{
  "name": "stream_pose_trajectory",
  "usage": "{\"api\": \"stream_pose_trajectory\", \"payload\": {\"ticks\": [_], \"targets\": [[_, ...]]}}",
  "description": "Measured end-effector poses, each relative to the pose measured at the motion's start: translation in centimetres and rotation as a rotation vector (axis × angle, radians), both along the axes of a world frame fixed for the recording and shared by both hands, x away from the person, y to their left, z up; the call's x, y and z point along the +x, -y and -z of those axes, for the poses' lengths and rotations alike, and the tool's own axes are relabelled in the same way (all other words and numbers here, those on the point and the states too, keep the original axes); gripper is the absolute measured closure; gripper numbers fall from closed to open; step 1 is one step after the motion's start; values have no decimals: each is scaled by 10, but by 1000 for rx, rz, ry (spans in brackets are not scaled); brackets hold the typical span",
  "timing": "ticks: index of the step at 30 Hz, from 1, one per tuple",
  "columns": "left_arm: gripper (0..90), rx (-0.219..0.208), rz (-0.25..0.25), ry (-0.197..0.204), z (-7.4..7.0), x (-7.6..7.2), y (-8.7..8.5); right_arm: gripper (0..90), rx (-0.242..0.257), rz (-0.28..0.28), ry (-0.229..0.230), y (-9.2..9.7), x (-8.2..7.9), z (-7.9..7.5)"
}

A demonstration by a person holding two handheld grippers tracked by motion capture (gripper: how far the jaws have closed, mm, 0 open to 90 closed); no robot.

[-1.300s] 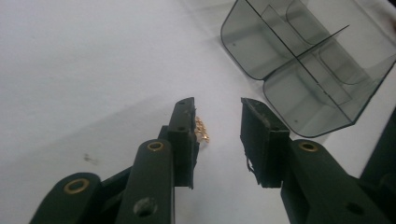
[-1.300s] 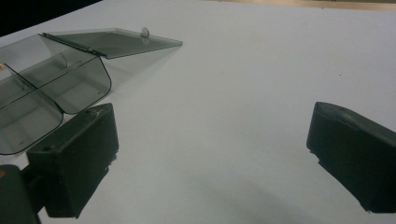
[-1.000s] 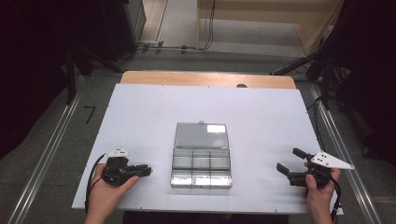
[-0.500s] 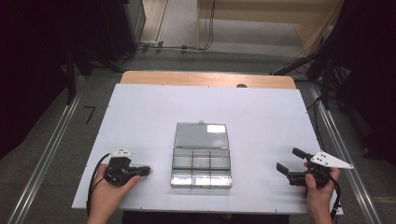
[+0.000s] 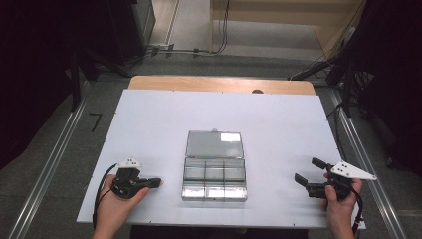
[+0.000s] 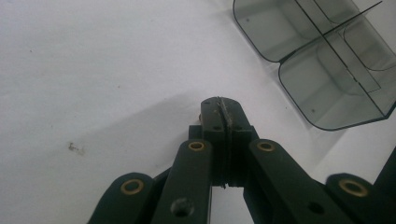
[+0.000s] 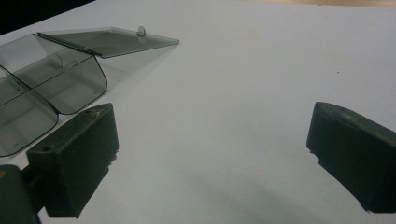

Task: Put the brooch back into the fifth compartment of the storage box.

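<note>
Left hand-held gripper (image 5: 158, 182) jaws just closed, nothing between; right hand-held gripper (image 5: 306, 171) open, empty. Open box (image 5: 215, 167) on table (image 5: 278, 124) between them.

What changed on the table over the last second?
The left gripper has just been closing its jaws; they now meet with nothing between them. Everything else stayed put: both hands, the right gripper with its jaws apart, and the clear compartment box with its lid open.
</note>
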State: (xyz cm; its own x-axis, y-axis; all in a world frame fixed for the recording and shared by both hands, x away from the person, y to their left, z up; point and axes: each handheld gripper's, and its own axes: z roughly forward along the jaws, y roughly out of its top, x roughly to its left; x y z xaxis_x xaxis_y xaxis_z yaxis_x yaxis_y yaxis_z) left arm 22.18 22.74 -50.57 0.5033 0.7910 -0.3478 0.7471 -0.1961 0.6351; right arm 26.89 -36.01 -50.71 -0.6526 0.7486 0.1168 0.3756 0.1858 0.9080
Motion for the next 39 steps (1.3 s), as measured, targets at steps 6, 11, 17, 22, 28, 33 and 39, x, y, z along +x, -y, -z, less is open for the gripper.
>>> {"api": "stream_pose_trajectory", "payload": {"ticks": [6,11,17,22,28,33,39], "targets": [[900,-16,-10,20,-5,-2,-2,9,0,0,1,0,0,0],[900,-24,-9,43,-10,-3,-1,9,-5,1,4,-1,0,0],[900,-36,-2,64,-16,-5,2,9,-9,1,6,-1,0,0],[900,-45,3,82,-20,-7,4,9,-11,2,5,-1,0,0],[900,-57,5,97,-25,-8,6,9,-12,2,5,-1,0,0],[900,-62,10,108,-28,-9,8,9,-15,2,6,-2,0,0],[900,-70,14,121,-32,-11,10,9,-15,3,5,-2,0,0]]}}
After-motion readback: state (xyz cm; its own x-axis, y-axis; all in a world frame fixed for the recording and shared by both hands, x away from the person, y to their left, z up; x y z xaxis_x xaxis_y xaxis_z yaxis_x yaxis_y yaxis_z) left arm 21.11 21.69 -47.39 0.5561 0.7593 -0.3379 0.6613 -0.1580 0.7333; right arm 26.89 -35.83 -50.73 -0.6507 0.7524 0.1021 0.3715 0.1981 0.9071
